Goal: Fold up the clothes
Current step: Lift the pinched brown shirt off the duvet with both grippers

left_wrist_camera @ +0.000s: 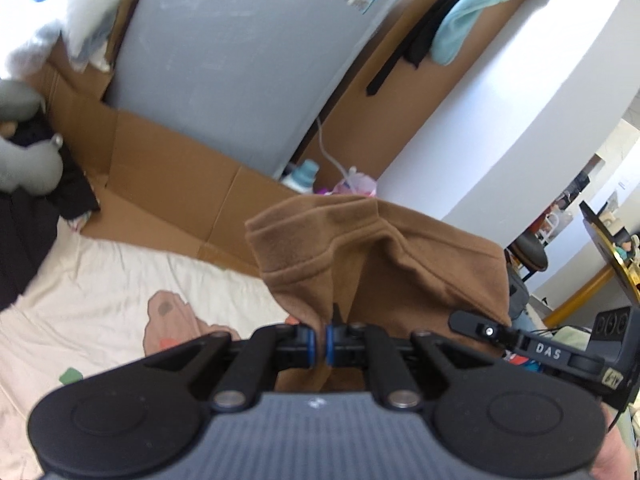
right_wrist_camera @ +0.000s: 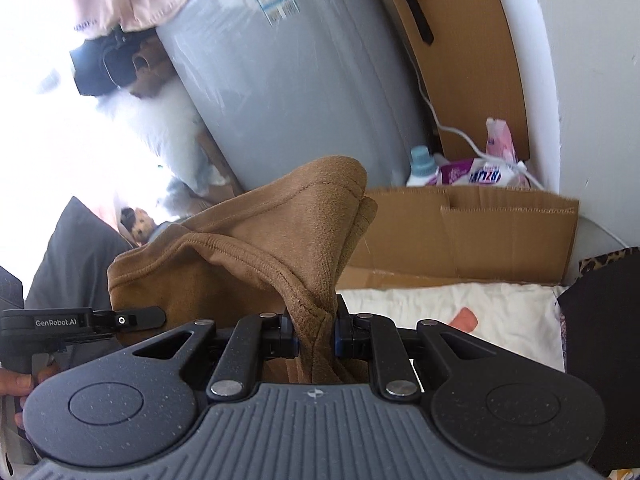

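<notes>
A brown fleece garment (left_wrist_camera: 384,256) hangs lifted above the bed, stretched between both grippers. My left gripper (left_wrist_camera: 320,340) is shut on a thin pinch of its hem, the blue pads almost touching. In the right wrist view the same brown garment (right_wrist_camera: 280,232) bunches up in front of the camera, and my right gripper (right_wrist_camera: 314,338) is shut on a thicker fold of it. The right gripper (left_wrist_camera: 492,330) shows at the right edge of the left wrist view, and the left gripper (right_wrist_camera: 120,320) shows at the left edge of the right wrist view. The garment's lower part is hidden behind the gripper bodies.
A cream printed bedsheet (left_wrist_camera: 120,280) lies below. Flattened cardboard (left_wrist_camera: 168,172) and a tall grey wrapped mattress (left_wrist_camera: 240,64) stand behind the bed. A detergent bottle (right_wrist_camera: 422,168) and pink packets (right_wrist_camera: 496,168) sit by the wall. Dark clothes (left_wrist_camera: 24,232) and a grey plush (left_wrist_camera: 28,164) lie left.
</notes>
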Demonstrator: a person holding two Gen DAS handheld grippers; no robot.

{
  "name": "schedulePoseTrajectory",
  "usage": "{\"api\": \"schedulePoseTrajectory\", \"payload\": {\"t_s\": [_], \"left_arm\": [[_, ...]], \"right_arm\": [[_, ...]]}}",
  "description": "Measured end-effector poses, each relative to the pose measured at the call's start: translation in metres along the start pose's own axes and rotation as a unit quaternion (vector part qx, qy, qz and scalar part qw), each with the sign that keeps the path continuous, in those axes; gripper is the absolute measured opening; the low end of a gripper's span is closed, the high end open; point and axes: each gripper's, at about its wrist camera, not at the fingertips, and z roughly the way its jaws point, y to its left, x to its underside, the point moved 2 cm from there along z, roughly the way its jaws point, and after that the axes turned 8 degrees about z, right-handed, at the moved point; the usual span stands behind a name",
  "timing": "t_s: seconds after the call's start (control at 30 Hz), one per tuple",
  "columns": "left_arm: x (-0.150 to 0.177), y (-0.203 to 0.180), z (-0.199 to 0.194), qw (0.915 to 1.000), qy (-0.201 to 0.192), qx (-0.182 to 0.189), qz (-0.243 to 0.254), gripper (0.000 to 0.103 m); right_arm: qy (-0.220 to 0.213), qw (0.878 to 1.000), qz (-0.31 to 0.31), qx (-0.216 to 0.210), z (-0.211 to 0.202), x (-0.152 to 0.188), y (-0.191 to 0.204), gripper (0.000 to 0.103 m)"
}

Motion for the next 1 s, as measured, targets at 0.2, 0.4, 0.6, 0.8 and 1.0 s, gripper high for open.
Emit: {"api": "schedulePoseTrajectory", "payload": {"t_s": [0.2, 0.4, 0.6, 0.8, 1.0], "left_arm": [[-0.016, -0.032, -0.036, 0.9998, -0.013, 0.002, 0.017, 0.005], [-0.033, -0.064, -0.073, 0.9992, -0.03, 0.012, 0.024, 0.005], [-0.047, -0.102, -0.111, 0.9977, -0.051, 0.021, 0.039, 0.005], [-0.064, -0.131, -0.148, 0.9961, -0.072, 0.02, 0.047, 0.005], [-0.072, -0.156, -0.175, 0.9943, -0.089, 0.018, 0.055, 0.005]], "right_arm": [[-0.026, 1.0, 0.006, -0.01, -0.04, -0.015, 0.017, 0.014], [-0.058, 0.998, 0.023, -0.02, -0.093, -0.037, 0.029, 0.014], [-0.082, 0.996, 0.012, -0.023, -0.143, -0.062, 0.053, 0.014], [-0.104, 0.994, -0.005, -0.031, -0.185, -0.089, 0.079, 0.014], [-0.121, 0.992, -0.025, -0.035, -0.224, -0.101, 0.094, 0.014]]}}
